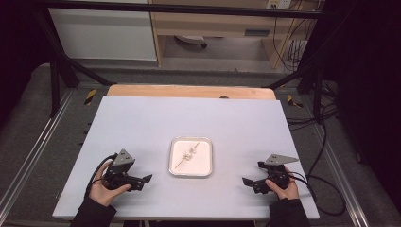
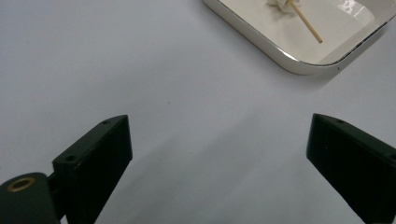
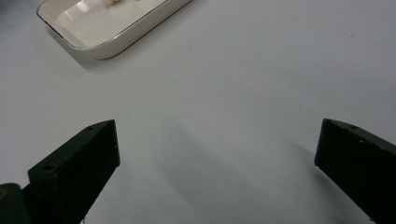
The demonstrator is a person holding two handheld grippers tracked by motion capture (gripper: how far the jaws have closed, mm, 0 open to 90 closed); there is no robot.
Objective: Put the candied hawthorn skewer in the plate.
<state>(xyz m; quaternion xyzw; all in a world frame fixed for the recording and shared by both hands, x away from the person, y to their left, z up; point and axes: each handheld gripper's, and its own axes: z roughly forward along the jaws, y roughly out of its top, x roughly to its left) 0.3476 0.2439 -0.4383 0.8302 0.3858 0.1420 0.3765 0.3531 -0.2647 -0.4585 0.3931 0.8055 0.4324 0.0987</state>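
A small white tray (image 1: 191, 175) sits at the middle of the pale table. In it lies a thin wooden skewer (image 1: 182, 161) with a couple of white lumps (image 1: 189, 153) threaded on it. In the left gripper view the tray (image 2: 280, 58) is at the upper right, with the skewer (image 2: 306, 21) and a lump (image 2: 279, 3) inside. My left gripper (image 1: 144, 182) (image 2: 219, 135) rests left of the tray, open, only bare table between its jaws. My right gripper (image 1: 248, 183) (image 3: 217, 140) rests right of the tray (image 3: 121, 39), open too and holding nothing.
The pale board (image 1: 142, 123) lies on a wooden tabletop (image 1: 189, 91) whose edge shows at the back. Black frame posts (image 1: 54, 71) stand at both far corners. Cables (image 1: 321, 142) trail off the right side. A cabinet (image 1: 213, 28) stands behind.
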